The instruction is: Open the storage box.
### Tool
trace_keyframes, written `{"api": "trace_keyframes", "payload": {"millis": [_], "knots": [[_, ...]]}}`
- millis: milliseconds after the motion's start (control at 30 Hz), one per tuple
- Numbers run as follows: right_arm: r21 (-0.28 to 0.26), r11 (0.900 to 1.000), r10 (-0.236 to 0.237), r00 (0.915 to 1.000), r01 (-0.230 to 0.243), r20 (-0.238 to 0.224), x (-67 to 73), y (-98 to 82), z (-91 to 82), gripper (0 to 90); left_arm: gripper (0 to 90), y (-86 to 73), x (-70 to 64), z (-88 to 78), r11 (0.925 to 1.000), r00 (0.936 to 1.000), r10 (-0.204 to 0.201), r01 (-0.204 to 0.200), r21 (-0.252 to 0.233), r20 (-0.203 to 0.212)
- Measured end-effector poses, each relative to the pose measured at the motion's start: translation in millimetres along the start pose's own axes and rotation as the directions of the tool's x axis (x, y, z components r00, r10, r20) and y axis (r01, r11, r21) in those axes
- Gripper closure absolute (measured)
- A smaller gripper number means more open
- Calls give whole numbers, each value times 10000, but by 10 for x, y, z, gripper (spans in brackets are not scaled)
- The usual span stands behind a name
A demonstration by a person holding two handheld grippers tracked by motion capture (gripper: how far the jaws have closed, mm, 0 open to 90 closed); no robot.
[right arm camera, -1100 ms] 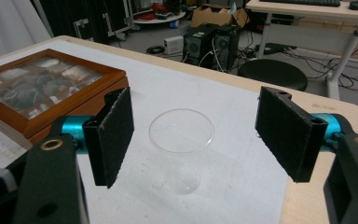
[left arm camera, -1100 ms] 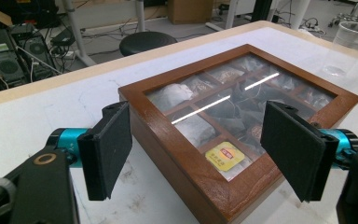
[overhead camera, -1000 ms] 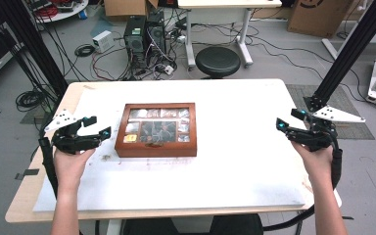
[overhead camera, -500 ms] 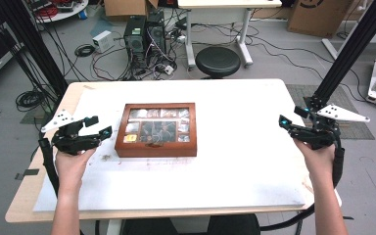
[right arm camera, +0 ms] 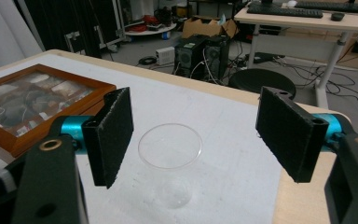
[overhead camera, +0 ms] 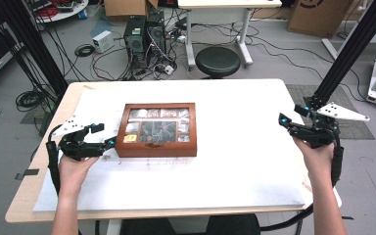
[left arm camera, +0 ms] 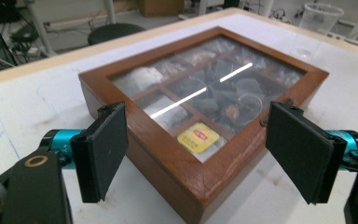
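Grey floor point(overhead camera: 274, 58), black stool point(overhead camera: 218, 59), tangled cables point(overhead camera: 103, 54), desk point(overhead camera: 215, 4).

At the lower left of the high view, the left claw point(overhead camera: 108, 142) has a black body topped by a pale grey three-cornered plate, with small cyan spots near its tips and a black cable looping down beside the bare forearm. At the right edge, the right claw point(overhead camera: 285, 121) looks the same: black frame, grey plate, cyan lights, black cable trailing down. In the gripper views, each claw carries two flat black rectangular pads with a rough, foam-like face, mounted on bright turquoise metal sleeves; a brass-coloured ringed screw sits in the black bracket at lower left.
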State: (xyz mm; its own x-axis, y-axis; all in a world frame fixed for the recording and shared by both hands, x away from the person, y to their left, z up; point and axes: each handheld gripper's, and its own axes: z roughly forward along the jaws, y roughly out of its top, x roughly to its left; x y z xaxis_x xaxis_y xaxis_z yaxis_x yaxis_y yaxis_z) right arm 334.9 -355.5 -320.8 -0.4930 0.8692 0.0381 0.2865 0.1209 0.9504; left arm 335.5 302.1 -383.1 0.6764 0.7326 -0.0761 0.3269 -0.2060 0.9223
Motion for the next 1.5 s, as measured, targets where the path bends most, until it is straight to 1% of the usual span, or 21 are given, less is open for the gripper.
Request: {"api": "trace_keyframes", "payload": {"millis": [33, 67, 167, 300, 400, 433, 533, 600, 633, 667, 800, 867, 1000, 1033, 1167, 1200, 1333, 1467, 1500], "knots": [[0, 10000, 0, 10000, 0, 0, 0, 0, 0, 279, 216, 0, 0, 0, 10000, 10000, 0, 0, 0, 0], [-8, 10000, -62, 10000, 62, 6, 6, 5, 16, 279, 216, -26, 2, 4, 10000, 10000, -80, 80, 50, 8], [17, 10000, -28, 10000, 28, -3, 15, 10, 31, 279, 216, -101, 13, 10, 9996, 9998, -201, 201, 220, -6], [-44, 10000, -78, 10000, 78, 3, 30, 20, 36, 279, 219, -150, 30, 21, 9993, 9998, -222, 222, 312, 2], [-60, 9999, -115, 9999, 115, -2, 38, 30, 24, 279, 227, -187, 40, 42, 9985, 9994, -351, 348, 418, 63], [-105, 9999, -103, 9999, 103, -9, 36, 33, 17, 279, 226, -213, 39, 55, 9978, 9992, -377, 369, 554, 137], [-153, 9999, -67, 10000, 66, -23, 33, 39, 1, 279, 229, -240, 42, 66, 9973, 9994, -331, 324, 658, 100], [-189, 9998, -64, 10000, 63, -16, 26, 42, -10, 279, 229, -278, 52, 73, 9963, 9987, -477, 464, 720, 158], [-203, 9998, -58, 10000, 58, -33, 27, 42, -11, 279, 229, -278, 52, 73, 9963, 9987, -477, 464, 720, 158], [-202, 9998, -59, 10000, 58, -36, 28, 44, -12, 279, 229, -289, 53, 82, 9950, 9987, -483, 467, 884, 156], [-226, 9997, -66, 10000, 65, -58, 20, 48, -9, 279, 229, -307, 45, 104, 9937, 9991, -368, 345, 1064, 200], [-209, 9998, -76, 10000, 75, -56, 18, 46, -6, 279, 229, -316, 46, 116, 9927, 9990, -387, 358, 1148, 224], [-190, 9998, -65, 10000, 64, -39, 17, 44, -10, 280, 229, -328, 58, 123, 9917, 9989, -407, 376, 1233, 223], [-232, 9997, -41, 10000, 41, -23, 19, 47, -28, 279, 229, -332, 58, 126, 9909, 9986, -481, 448, 1267, 227], [-295, 9996, -40, 10000, 41, 16, 15, 55, -42, 280, 237, -331, 49, 132, 9905, 9990, -406, 375, 1325, 211], [-296, 9996, 17, 10000, -17, 6, 13, 55, -43, 280, 243, -329, 44, 136, 9902, 9991, -354, 321, 1362, 218], [-267, 9996, -29, 10000, 29, 8, 14, 52, -33, 280, 268, -331, 40, 146, 9884, 9994, -294, 263, 1494, 185], [-251, 9997, -46, 10000, 45, -11, 26, 52, -26, 280, 314, -342, 34, 179, 9830, 9997, -161, 120, 1834, 209], [-251, 9997, -46, 10000, 45, -11, 26, 52, -26, 280, 317, -342, 34, 179, 9830, 9997, -161, 120, 1834, 209]]}}
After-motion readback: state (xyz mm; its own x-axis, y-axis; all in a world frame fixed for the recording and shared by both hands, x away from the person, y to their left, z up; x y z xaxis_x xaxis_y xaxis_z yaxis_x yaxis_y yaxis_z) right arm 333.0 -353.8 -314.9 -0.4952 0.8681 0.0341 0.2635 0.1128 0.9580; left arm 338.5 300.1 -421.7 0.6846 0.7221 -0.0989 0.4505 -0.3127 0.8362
